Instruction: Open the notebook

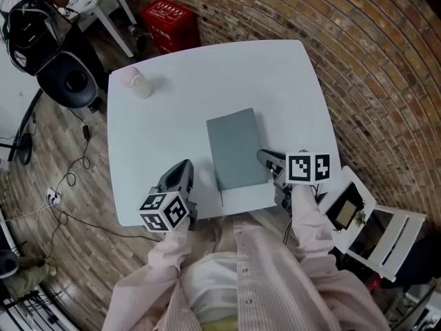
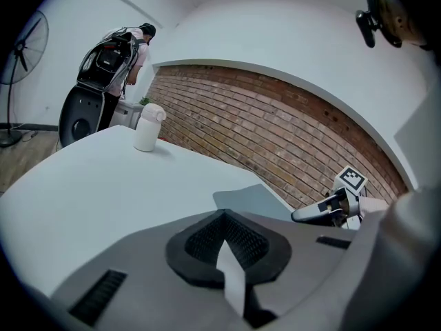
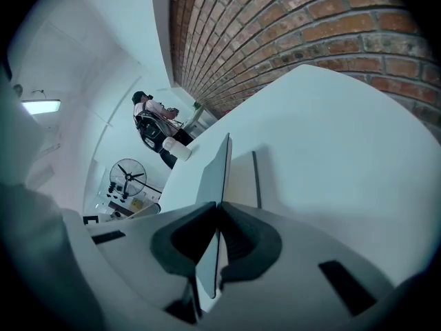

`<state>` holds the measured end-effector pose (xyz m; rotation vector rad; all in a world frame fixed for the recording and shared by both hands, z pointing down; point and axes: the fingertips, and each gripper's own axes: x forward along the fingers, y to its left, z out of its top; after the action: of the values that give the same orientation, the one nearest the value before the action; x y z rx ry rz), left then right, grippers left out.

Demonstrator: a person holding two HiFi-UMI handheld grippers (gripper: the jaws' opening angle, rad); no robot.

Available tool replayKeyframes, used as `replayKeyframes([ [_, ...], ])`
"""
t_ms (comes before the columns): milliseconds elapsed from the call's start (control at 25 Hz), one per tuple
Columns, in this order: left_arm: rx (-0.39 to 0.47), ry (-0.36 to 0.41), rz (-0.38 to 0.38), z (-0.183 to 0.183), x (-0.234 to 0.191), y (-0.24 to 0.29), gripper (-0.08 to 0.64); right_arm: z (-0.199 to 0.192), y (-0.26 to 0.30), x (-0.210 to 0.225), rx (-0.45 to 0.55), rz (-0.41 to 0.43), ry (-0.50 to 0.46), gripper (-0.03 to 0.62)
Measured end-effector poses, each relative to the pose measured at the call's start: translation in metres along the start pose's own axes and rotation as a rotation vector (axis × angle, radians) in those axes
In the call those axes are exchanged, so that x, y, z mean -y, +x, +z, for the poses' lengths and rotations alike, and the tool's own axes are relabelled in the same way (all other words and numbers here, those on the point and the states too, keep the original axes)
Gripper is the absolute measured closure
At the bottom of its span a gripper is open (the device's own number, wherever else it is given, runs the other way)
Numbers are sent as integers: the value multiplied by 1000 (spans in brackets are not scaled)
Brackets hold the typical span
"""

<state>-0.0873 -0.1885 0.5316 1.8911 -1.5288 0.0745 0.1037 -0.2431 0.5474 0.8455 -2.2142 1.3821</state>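
A grey notebook (image 1: 234, 147) lies in the middle of the white table (image 1: 207, 67). My right gripper (image 1: 263, 157) is at its right edge and is shut on the grey cover (image 3: 218, 174). The cover is raised off the pale pages (image 3: 241, 181) and shows edge-on between the pads in the right gripper view. My left gripper (image 1: 180, 167) hovers at the table's front left, apart from the notebook (image 2: 251, 200). Its jaws meet at the tips (image 2: 220, 216) and hold nothing. The right gripper (image 2: 317, 214) shows in the left gripper view at the notebook's far side.
A small white bottle (image 1: 138, 83) stands at the table's far left corner. A red crate (image 1: 169, 21) sits on the floor beyond the table, and a brick wall curves round behind it. A white folding chair (image 1: 375, 229) is at the right. Cables lie on the floor at the left.
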Motion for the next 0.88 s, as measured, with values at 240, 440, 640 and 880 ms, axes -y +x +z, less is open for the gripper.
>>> replayKeyframes([
  [240,-29,6,-54,4,-17,-7,569,4,-5,-22,32,-55,-34,565],
  [440,-40,25,-108,17,-39,-22,569,5,-7,-40,36,-168,-100,565],
  [640,-58,24,-158,25,-62,-32,569,10,-4,-57,42,-276,-149,565],
  [880,-73,64,-238,35,-75,-45,569,11,-5,-78,100,-364,-166,565],
])
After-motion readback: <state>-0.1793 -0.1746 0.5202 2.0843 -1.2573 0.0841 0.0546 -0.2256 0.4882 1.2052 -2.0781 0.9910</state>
